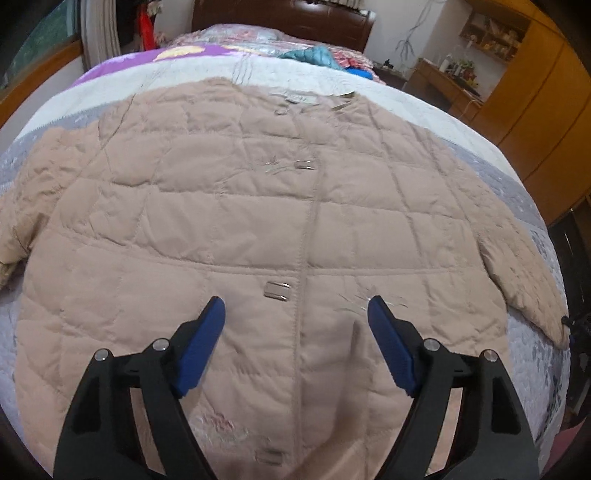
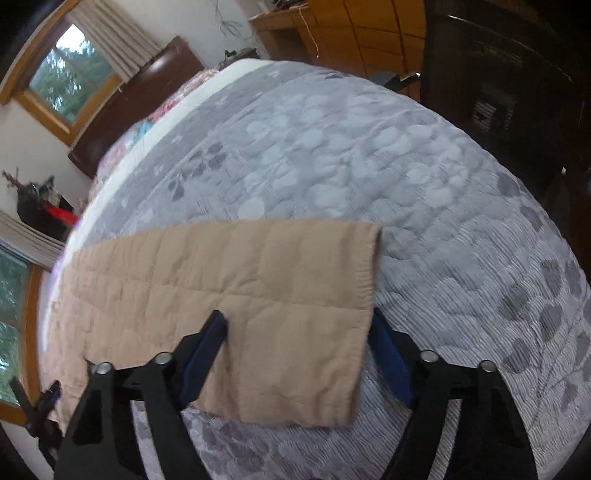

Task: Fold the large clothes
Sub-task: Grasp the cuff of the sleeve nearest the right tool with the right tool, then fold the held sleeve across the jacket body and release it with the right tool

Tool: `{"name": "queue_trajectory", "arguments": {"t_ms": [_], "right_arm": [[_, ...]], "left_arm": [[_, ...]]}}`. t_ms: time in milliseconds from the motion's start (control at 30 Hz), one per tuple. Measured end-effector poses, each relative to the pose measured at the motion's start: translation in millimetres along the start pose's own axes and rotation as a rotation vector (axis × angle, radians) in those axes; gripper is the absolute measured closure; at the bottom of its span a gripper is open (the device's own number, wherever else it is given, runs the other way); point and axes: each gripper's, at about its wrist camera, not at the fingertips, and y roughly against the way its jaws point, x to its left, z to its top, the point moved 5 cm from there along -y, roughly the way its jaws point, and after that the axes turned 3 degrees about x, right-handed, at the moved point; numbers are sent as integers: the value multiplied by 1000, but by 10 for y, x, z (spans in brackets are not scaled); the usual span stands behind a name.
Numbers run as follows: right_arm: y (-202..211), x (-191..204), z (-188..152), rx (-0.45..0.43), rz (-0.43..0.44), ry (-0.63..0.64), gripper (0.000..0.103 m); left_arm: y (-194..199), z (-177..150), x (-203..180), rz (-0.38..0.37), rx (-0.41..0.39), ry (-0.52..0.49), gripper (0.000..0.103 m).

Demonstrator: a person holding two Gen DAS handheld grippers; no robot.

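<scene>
A pale pink quilted jacket (image 1: 258, 221) lies spread flat, front side up, on a bed covered by a grey patterned bedspread (image 1: 524, 206). In the left wrist view the whole body of the jacket fills the frame, with its closed front seam and clear buttons (image 1: 277, 290) running up the middle and both sleeves stretched out to the sides. The left gripper (image 1: 295, 314) hangs above the lower front of the jacket with its blue-padded fingers (image 1: 201, 347) spread wide apart, holding nothing.

The right wrist view shows only one sleeve (image 2: 236, 295) of the jacket, lying flat across the bedspread (image 2: 406, 184) with its cuff end toward the right. The right gripper (image 2: 297, 328) sits over that cuff, its fingers also wide apart, one on each side of the sleeve; whether they touch the cloth cannot be told.

Only the left view shows the wooden headboard (image 1: 284, 22), loose bedding (image 1: 317, 55) and shelves (image 1: 491, 37). Only the right view shows a window (image 2: 70, 74).
</scene>
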Motion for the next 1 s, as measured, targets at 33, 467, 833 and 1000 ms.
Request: {"name": "queue_trajectory", "arguments": {"t_ms": [33, 467, 833, 1000], "right_arm": [[0, 20, 11, -4, -20, 7, 52], [410, 1437, 4, -96, 218, 186, 97], [-83, 3103, -483, -20, 270, 488, 97], [-458, 3443, -653, 36, 240, 530, 97]], "left_arm": [[-20, 10, 17, 0, -2, 3, 24], [44, 53, 141, -57, -28, 10, 23], [99, 41, 255, -57, -39, -8, 23], [94, 25, 259, -60, -39, -19, 23]]}}
